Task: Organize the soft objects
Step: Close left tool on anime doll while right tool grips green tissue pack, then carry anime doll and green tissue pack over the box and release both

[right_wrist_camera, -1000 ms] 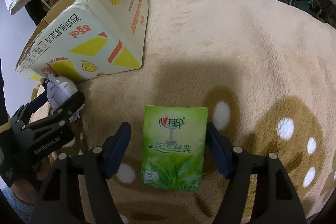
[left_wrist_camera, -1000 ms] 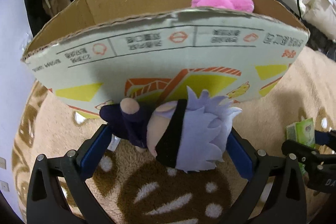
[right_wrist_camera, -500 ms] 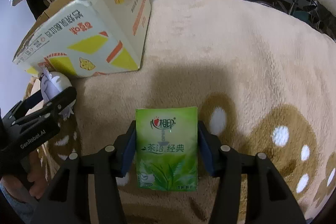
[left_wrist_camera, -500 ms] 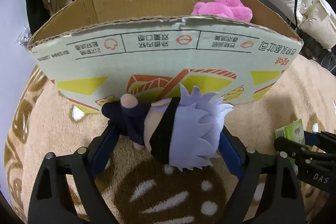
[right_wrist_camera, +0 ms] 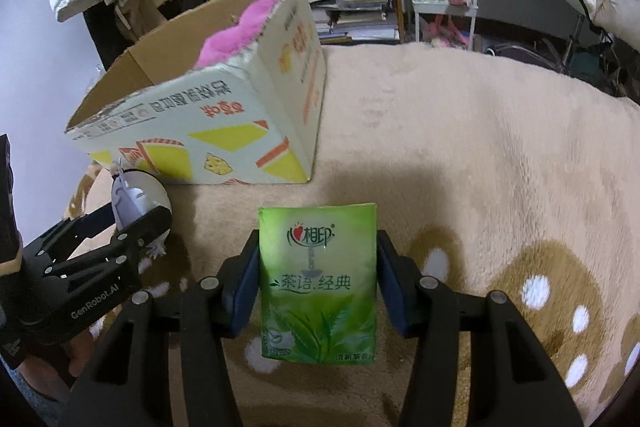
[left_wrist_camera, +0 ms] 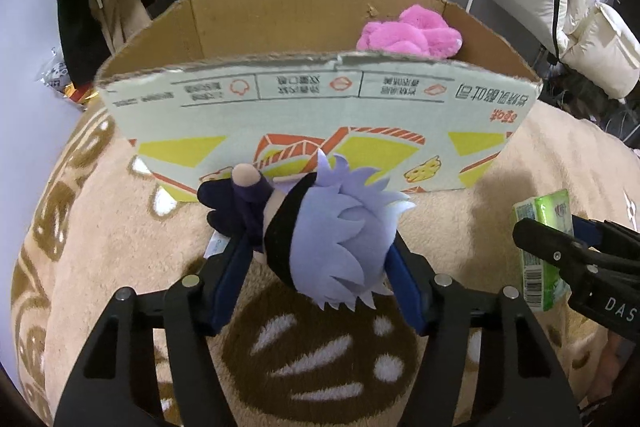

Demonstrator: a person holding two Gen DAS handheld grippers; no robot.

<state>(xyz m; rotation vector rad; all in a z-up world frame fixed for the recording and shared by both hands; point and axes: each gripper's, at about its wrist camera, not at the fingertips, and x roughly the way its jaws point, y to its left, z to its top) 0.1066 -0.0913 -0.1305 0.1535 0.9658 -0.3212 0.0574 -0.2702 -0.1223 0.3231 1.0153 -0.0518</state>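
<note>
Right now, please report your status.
Left jaws closing on plush doll. Right gripper shut on green tissue pack. Cardboard box ahead, pink plush inside. Path clear.

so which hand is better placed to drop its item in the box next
Left. Its hand-held gripper, jaws closing around the plush doll, sits right before the cardboard box. The right hand-held gripper holds the tissue pack farther off.
</note>
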